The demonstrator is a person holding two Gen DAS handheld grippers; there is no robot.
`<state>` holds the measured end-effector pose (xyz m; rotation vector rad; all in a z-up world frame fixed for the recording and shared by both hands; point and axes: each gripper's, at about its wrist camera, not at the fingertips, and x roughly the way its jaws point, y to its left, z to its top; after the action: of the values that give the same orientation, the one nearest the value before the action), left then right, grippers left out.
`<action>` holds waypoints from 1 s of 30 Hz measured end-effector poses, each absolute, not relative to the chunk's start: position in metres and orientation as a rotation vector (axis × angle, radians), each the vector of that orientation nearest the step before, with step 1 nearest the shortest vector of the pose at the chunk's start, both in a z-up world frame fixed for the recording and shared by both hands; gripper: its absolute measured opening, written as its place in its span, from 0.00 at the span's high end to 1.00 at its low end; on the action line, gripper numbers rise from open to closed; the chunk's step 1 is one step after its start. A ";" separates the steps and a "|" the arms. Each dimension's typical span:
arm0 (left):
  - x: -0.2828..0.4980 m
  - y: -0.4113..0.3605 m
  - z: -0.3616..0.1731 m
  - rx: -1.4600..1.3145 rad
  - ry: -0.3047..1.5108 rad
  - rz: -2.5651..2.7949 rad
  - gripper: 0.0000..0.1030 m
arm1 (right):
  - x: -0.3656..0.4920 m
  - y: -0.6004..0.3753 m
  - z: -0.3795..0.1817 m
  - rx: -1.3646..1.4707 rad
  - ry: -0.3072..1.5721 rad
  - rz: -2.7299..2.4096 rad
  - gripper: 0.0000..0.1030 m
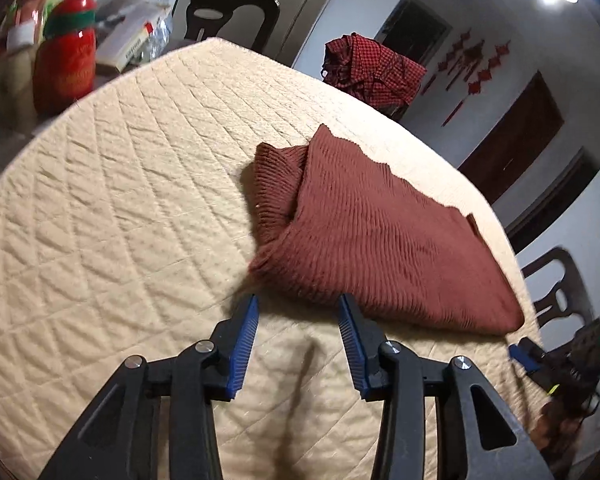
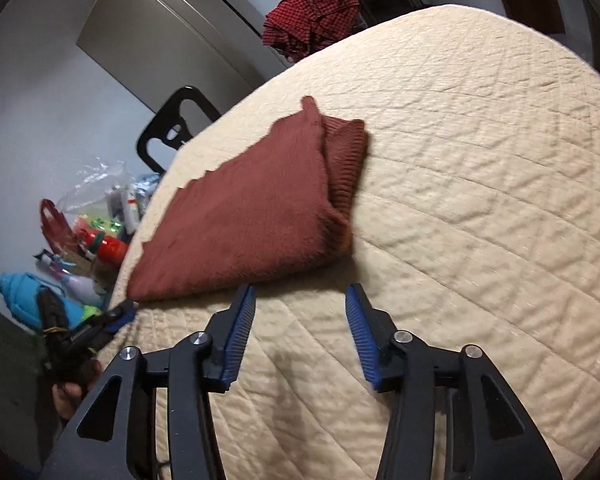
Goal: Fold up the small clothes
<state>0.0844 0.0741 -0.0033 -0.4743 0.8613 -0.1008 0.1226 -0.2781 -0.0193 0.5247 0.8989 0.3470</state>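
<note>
Rust-brown ribbed knit, a small sweater (image 1: 380,240), lies folded on the quilted cream worktop (image 1: 120,200) in the left wrist view, filling the centre and right of the frame, its long axis slanting from the upper centre down to a corner at the lower right. The left claw (image 1: 298,300) sits at the lower centre with its blue pads (image 1: 246,340) apart and nothing between them; the right-hand pad's tip reaches the sweater's near folded edge, though I cannot tell if it touches, while the other pad stands over bare quilt. So the cloth lies straight ahead and to the right of this claw. At the lower right edge the right claw (image 1: 520,354) shows only as a blue tip, just past the sweater's near corner. A red checked garment (image 1: 372,72) waits beyond the worktop's far edge at upper centre. In the right wrist view the same sweater (image 2: 252,216) fills the centre-left, its long axis running from the upper centre down to a corner at the lower left. The right claw (image 2: 300,294) is at lower centre, pads apart and empty, its left pad just short of the near edge, so the cloth lies ahead and to the left. The left claw (image 2: 120,316) meets that lower-left corner. Both seem about equally near; I judge the next fold turns on that near long edge.
</note>
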 end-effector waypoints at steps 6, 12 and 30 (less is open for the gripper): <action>0.101 0.074 -0.005 -0.535 0.848 -0.099 0.57 | 0.147 -0.280 -0.028 0.682 0.890 0.372 0.53; 0.110 0.077 -0.007 -0.550 0.837 -0.075 0.71 | 0.154 -0.290 -0.031 0.791 0.850 0.324 0.62; 0.026 0.066 -0.005 -0.530 0.861 -0.177 0.81 | 0.063 -0.322 -0.030 0.748 0.922 0.237 0.84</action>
<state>0.0256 0.0662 -0.0055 -0.5304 0.8607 -0.1767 0.0626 -0.3215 -0.0298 0.7480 0.9217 0.2374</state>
